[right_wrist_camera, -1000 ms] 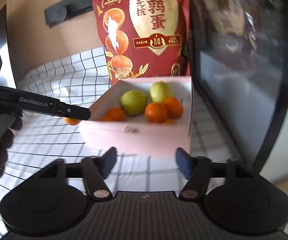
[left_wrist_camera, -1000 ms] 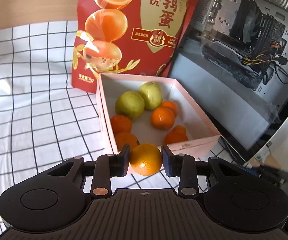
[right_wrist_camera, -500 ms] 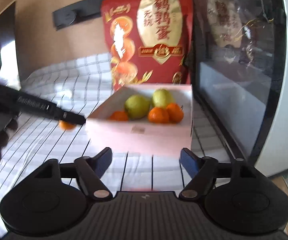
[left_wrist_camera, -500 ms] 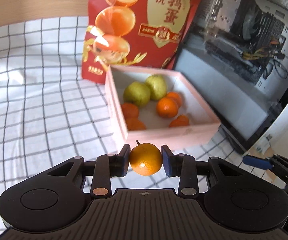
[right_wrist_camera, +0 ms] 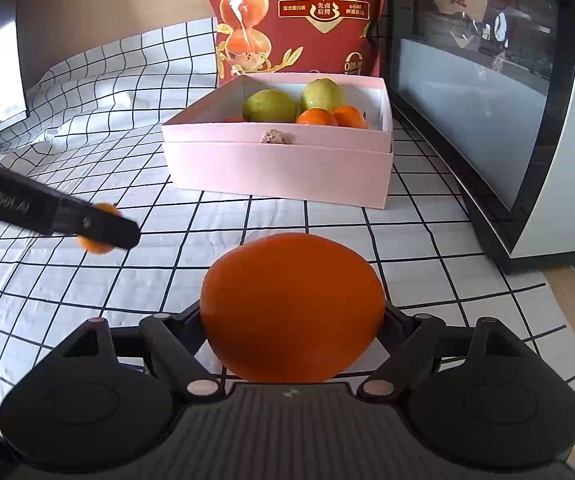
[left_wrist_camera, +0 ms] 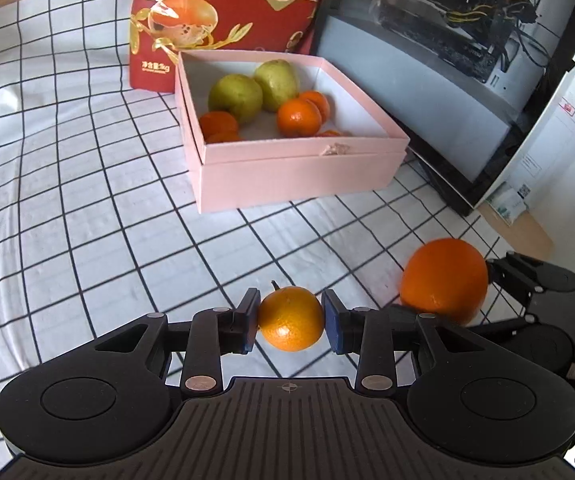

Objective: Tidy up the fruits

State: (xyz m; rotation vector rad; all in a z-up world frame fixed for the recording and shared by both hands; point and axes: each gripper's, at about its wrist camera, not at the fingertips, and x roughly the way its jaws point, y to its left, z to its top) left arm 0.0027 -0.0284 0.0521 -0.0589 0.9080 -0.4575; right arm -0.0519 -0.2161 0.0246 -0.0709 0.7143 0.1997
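Note:
My left gripper (left_wrist_camera: 290, 316) is shut on a small stemmed mandarin (left_wrist_camera: 290, 322), held above the checked cloth well in front of the pink box (left_wrist_camera: 295, 172). The box holds two green pears (left_wrist_camera: 235, 98) and several mandarins (left_wrist_camera: 298, 118). A large orange (right_wrist_camera: 292, 306) lies on the cloth between the jaws of my right gripper (right_wrist_camera: 292, 316). These jaws are opening, and the orange hides their tips. In the left wrist view this orange (left_wrist_camera: 443, 280) sits at the right with the right gripper's fingers (left_wrist_camera: 527, 276) around it.
A red snack bag (left_wrist_camera: 215, 8) stands behind the box. A computer case with a glass side (left_wrist_camera: 427, 60) lines the right of the table. The checked cloth (left_wrist_camera: 67, 200) spreads out to the left. The table's edge (left_wrist_camera: 527, 236) lies close to the right of the orange.
My left gripper has drawn back from the box with the mandarin still in it. My right gripper has widened and come down around the large orange, which was out of its view before.

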